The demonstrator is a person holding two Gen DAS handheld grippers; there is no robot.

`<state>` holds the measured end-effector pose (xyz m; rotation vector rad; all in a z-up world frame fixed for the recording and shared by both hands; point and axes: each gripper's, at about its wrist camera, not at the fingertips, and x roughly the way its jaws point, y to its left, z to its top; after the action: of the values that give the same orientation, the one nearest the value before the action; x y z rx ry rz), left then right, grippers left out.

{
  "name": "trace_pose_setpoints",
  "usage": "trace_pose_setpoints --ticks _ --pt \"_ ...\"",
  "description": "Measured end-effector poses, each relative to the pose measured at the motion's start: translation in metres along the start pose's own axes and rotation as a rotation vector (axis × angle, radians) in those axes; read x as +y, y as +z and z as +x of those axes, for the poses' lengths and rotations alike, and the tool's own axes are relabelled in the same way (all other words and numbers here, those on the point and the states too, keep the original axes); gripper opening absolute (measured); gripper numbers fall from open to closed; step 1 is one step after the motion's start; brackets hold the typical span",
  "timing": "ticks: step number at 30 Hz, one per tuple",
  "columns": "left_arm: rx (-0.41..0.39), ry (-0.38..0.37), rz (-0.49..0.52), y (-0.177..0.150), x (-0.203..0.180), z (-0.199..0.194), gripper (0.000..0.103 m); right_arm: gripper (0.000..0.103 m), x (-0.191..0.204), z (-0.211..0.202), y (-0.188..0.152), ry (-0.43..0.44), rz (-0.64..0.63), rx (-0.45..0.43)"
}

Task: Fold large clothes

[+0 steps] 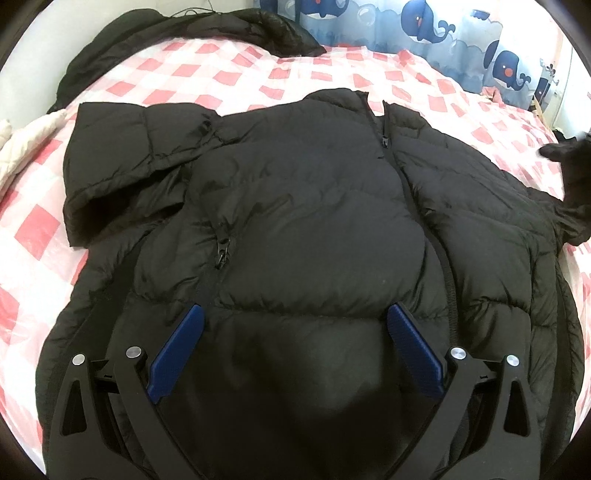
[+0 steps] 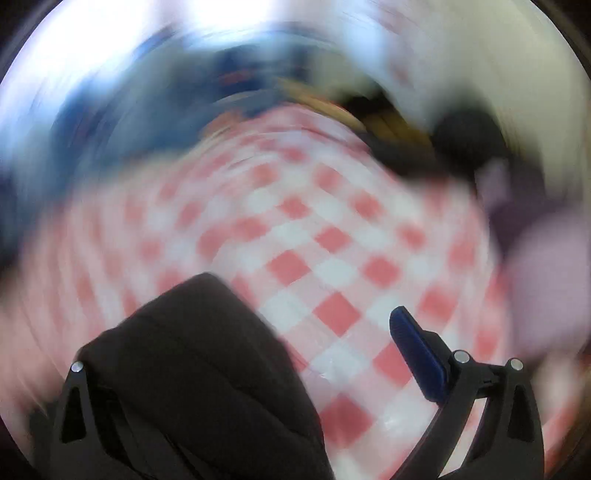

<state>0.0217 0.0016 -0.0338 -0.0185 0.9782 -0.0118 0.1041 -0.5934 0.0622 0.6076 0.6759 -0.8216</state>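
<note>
- Two pairs of tongs are at work. The left gripper [image 1: 293,317] hangs over the hem end of the black puffer jacket [image 1: 314,229], its blue pads [image 1: 177,350] spread wide apart with nothing between them.
- The right gripper [image 2: 295,325] appears in a badly smeared picture. Only its right blue pad [image 2: 417,358] shows, at about four o'clock. The left one is hidden behind a fold of black fabric [image 2: 192,369], probably a jacket sleeve, draped across that side at seven o'clock.
- The visible pad stands well clear of the cloth. Whether the hidden finger bears on the fabric, and so whether this gripper holds anything, I cannot tell.
- Outward in the left view, the jacket lies front up on the pink-and-white checked bedspread [image 1: 258,66], and its zip [image 1: 413,206] is done up most of the way to the collar at twelve o'clock.
- One sleeve [image 1: 122,166] lies bent at ten o'clock. The other side trails off towards three o'clock, where a dark blurred shape [image 1: 569,162] sits at the picture's edge.
- A second dark garment [image 1: 184,33] lies bunched at eleven o'clock, near the whale-print curtain [image 1: 424,26].
- By my reading the task is barely begun. The jacket is spread out and roughly flat, but no fold shows in the body, and both sleeves and the lengthwise folds are left to do.
</note>
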Motion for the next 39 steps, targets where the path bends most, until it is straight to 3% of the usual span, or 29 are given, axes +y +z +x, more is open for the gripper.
trace_pose_setpoints --ticks 3,5,8,11,15,19,20,22,23,24,29,31,35,37,39 --pt "0.000 0.003 0.002 0.000 -0.001 0.001 0.096 0.097 -0.112 0.030 0.002 0.152 0.372 0.155" --pt "0.000 0.007 0.003 0.000 -0.001 0.003 0.096 0.097 -0.169 0.036 -0.013 0.213 0.509 0.195" --pt "-0.002 0.014 0.008 -0.001 -0.003 0.004 0.096 0.097 -0.231 0.045 -0.037 0.294 0.613 0.254" --pt "-0.003 0.018 0.011 -0.001 -0.004 0.005 0.096 0.097 -0.253 0.042 -0.056 0.426 0.597 0.300" --pt "-0.006 0.025 0.017 0.000 -0.006 0.007 0.096 0.097 -0.239 0.052 -0.071 0.555 0.529 0.412" --pt "-0.005 0.035 0.029 -0.002 -0.007 0.009 0.096 0.097 -0.228 0.059 -0.071 0.612 0.487 0.398" --pt "-0.005 0.037 0.032 -0.002 -0.007 0.010 0.096 0.096 -0.225 0.059 -0.073 0.624 0.468 0.387" --pt "-0.002 0.040 0.038 -0.003 -0.008 0.012 0.096 0.076 -0.216 0.056 -0.066 0.620 0.417 0.333" --pt "-0.002 0.040 0.037 -0.003 -0.008 0.012 0.096 0.035 -0.210 0.054 -0.066 0.627 0.412 0.325" --pt "-0.002 0.040 0.037 -0.003 -0.008 0.012 0.096 0.021 -0.202 0.053 -0.059 0.616 0.405 0.300" --pt "-0.020 0.025 0.018 -0.002 -0.006 0.010 0.096 0.010 -0.122 0.019 0.008 0.688 0.181 0.130" --pt "-0.073 0.001 -0.045 0.000 0.002 -0.001 0.096 0.010 -0.078 -0.018 0.043 0.800 0.099 0.027" --pt "-0.187 -0.035 -0.116 0.005 0.009 -0.020 0.096 0.010 -0.028 -0.093 0.085 0.992 -0.042 -0.190" --pt "-0.209 -0.045 -0.120 0.004 0.008 -0.022 0.096 0.010 -0.029 -0.106 0.095 1.006 -0.054 -0.259" --pt "-0.201 -0.058 -0.116 0.003 0.002 -0.019 0.096 0.010 -0.053 -0.089 0.104 0.924 -0.005 -0.290"
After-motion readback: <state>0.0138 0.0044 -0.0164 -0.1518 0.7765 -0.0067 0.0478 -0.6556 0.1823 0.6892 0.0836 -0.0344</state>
